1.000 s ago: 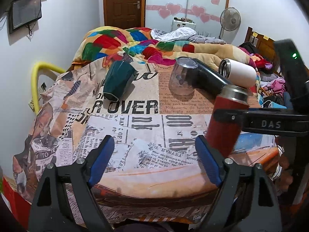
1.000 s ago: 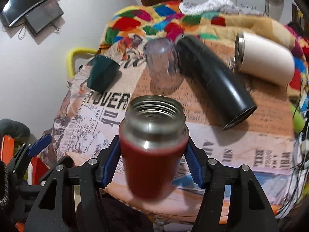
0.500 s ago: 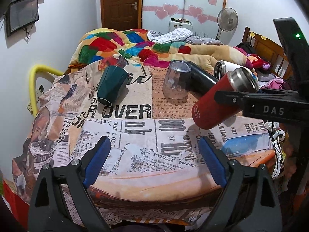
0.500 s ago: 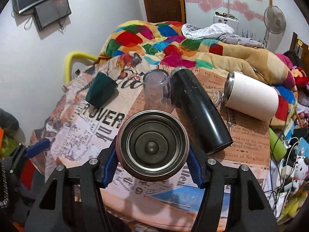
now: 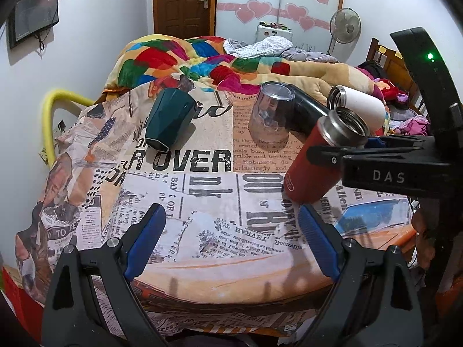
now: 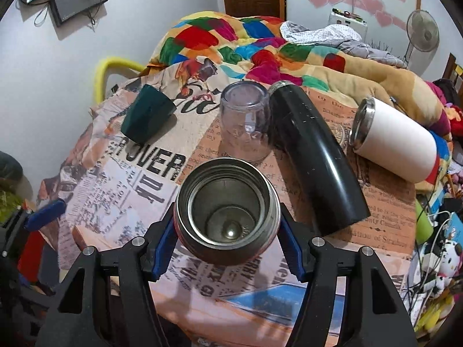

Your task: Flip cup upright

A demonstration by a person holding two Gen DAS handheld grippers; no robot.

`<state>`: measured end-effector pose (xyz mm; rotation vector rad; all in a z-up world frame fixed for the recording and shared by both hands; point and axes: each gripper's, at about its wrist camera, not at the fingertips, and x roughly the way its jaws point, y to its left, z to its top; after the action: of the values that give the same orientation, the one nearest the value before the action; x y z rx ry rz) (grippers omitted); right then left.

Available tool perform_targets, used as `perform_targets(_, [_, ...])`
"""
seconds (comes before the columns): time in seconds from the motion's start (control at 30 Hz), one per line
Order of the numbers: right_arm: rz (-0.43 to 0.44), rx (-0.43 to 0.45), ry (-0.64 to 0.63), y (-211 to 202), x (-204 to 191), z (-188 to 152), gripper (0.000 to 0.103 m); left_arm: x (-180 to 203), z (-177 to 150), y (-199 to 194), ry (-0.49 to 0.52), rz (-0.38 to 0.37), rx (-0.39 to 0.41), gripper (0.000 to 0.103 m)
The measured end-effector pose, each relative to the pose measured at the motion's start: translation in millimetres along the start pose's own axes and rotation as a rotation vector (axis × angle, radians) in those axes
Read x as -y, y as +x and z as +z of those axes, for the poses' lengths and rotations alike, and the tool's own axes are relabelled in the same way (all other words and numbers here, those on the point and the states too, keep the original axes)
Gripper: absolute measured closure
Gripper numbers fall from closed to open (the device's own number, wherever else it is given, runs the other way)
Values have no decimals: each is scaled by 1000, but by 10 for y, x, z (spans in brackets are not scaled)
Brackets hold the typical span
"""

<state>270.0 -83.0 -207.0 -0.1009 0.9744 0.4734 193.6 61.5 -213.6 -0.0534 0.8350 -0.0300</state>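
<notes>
The right gripper [image 6: 227,248] was clamped on the red flask [image 5: 314,167] below its steel neck (probably slippery, rigid); the left gripper [image 5: 231,243] gaped empty.

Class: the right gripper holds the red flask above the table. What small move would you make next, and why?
Probably tip the red flask the rest of the way upright, then lower it. The right gripper is clamped around its neck, its mouth already faces up but the body leans in the left view, and its base hangs just above the newspaper-print cloth. The left gripper is open and idle.
</notes>
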Motion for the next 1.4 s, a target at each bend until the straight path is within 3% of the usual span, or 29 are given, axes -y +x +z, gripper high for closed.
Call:
perform_targets(0.1, [25,-3,14,-21,6,8,37,2,11,-20,-4,2,1,10])
perform_targets(0.27, [34,31,14,-230,-23,-13,37,26,57,-165,-3,-1,27,10])
perform_targets(0.47, [52,168,20,-873,-3,-66,36,142,190,-607,2,-19,124,10])
perform_targets(0.77, [26,531,-6,-2297,-88,-307,36,449,384,-1820,35,-63,432,10])
perform_targets(0.93, [4,700,-30,-2835,-224,-519,36,590,297,-2452,49,-48,613,7])
perform_targets(1.03, [-8,773,-41,-3024,-304,-642,34,640,220,-2706,51,-40,680,6])
perform_targets(1.2, [-44,836,-44,-3117,-374,-803,23,697,44,-2924,55,-3,739,1])
perform_targets(1.4, [-63,832,-28,-3115,-375,-922,4,737,-74,-2959,51,8,718,0])
